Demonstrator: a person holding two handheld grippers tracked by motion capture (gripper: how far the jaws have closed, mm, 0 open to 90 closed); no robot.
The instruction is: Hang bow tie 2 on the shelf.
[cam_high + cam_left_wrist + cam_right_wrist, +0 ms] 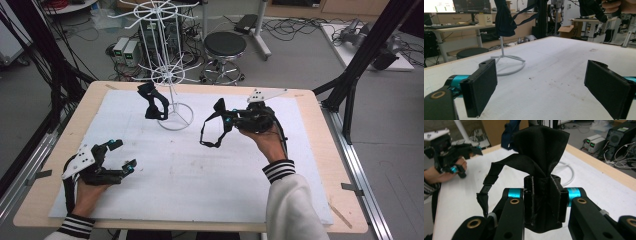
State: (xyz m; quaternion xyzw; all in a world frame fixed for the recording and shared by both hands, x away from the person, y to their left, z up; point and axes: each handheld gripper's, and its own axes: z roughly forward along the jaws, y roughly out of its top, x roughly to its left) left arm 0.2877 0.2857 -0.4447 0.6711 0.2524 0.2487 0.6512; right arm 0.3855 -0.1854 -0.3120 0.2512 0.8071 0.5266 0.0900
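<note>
My right gripper (pixel 226 120) is shut on a black fabric eye mask (pixel 218 111) and holds it above the white mat; the mask's strap (pixel 207 135) dangles in a loop. In the right gripper view the bunched mask (pixel 541 147) rises from between the pads of that gripper (pixel 543 202). A second dark mask (pixel 154 102) hangs on a low arm of the white wire rack (pixel 170 75), left of the held one. My left gripper (pixel 122 155) rests open near the table's front left. Nothing lies between its two pads (pixel 481 87).
The rack's ring base (pixel 510 65) stands on the white mat (pixel 200 170) at the back middle. Bare wooden table edge (pixel 320 150) borders the mat. A black stool (pixel 225 47) and computer boxes sit on the floor beyond the table. A black frame post (pixel 360 60) stands at the right.
</note>
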